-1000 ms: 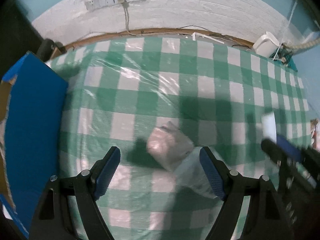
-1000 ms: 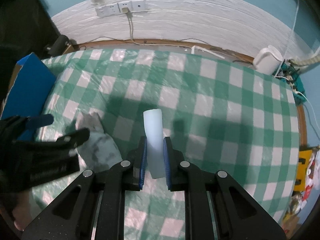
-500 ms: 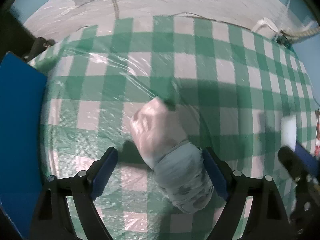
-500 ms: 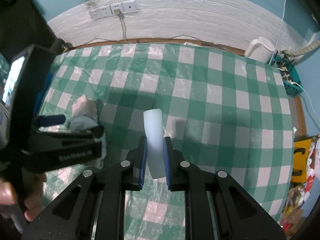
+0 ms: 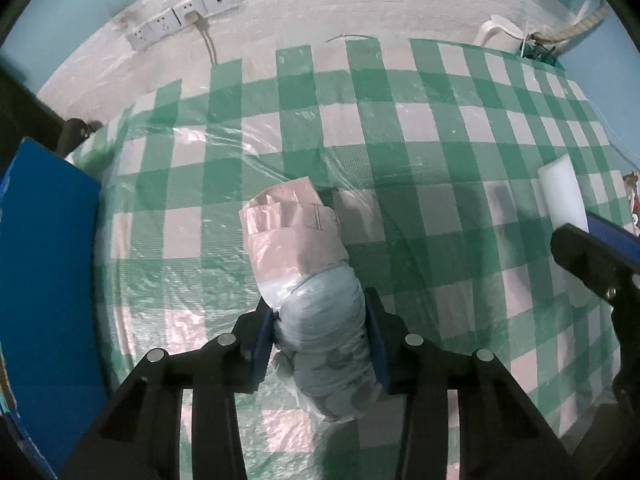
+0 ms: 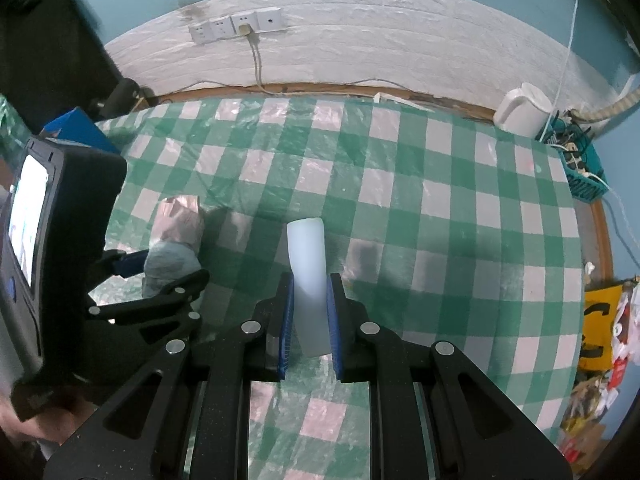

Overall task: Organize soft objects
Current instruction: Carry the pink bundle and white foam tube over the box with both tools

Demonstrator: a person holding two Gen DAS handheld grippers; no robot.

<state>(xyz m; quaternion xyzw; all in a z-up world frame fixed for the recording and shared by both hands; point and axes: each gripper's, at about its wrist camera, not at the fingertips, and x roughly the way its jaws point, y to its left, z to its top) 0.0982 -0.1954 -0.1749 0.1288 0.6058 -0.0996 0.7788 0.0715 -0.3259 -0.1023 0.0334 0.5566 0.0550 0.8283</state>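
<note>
A soft bundle in a clear plastic bag (image 5: pixel 292 236), pink at the far end and pale blue-grey at the near end, lies on the green checked tablecloth (image 5: pixel 440 152). My left gripper (image 5: pixel 320 308) points down over it. Its jaws are closing, and both blue pads press the bundle's grey end. From the right wrist view, the same bundle (image 6: pixel 176 252) sits in the left gripper (image 6: pixel 168 270) at the left. My right gripper (image 6: pixel 311 292) is shut on a white foam block (image 6: pixel 306 256), held upright a little above the cloth. That foam block (image 5: pixel 560 192) also shows at the right edge of the left wrist view.
A blue box (image 5: pixel 48 280) lies at the table's left edge. A white kettle (image 6: pixel 520 110) and a teal basket of cables (image 6: pixel 580 176) stand at the back right. Wall sockets (image 6: pixel 236 26) with a cord sit behind the table. A person's hand (image 6: pixel 24 432) holds the left gripper.
The left gripper moved forward over the bagged bundle and its wide jaws narrowed onto the grey end. The right gripper kept its hold on the foam block.
</note>
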